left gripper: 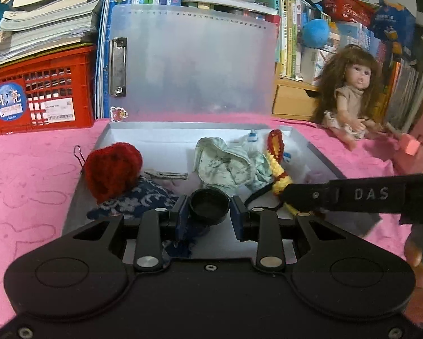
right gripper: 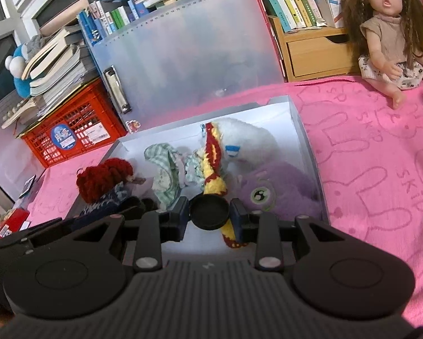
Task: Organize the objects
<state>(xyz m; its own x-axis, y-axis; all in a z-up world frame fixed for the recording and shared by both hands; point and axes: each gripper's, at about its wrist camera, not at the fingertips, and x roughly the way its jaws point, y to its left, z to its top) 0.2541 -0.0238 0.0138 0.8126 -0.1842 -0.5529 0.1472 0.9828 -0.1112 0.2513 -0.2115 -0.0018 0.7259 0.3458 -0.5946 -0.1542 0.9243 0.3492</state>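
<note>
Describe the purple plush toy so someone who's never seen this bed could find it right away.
Start at the open translucent plastic case lying on the pink blanket. Look in its near right corner, beside the white plush and the red-and-yellow knitted toy. The purple plush is the only purple thing there, with a round green eye.

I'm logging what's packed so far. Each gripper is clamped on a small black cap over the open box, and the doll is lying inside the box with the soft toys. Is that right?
Not quite. The doll is not in the box; it sits outside on the pink cloth, as the right wrist view shows. The rest holds: the left gripper and right gripper each grip a black cap over it.
</note>
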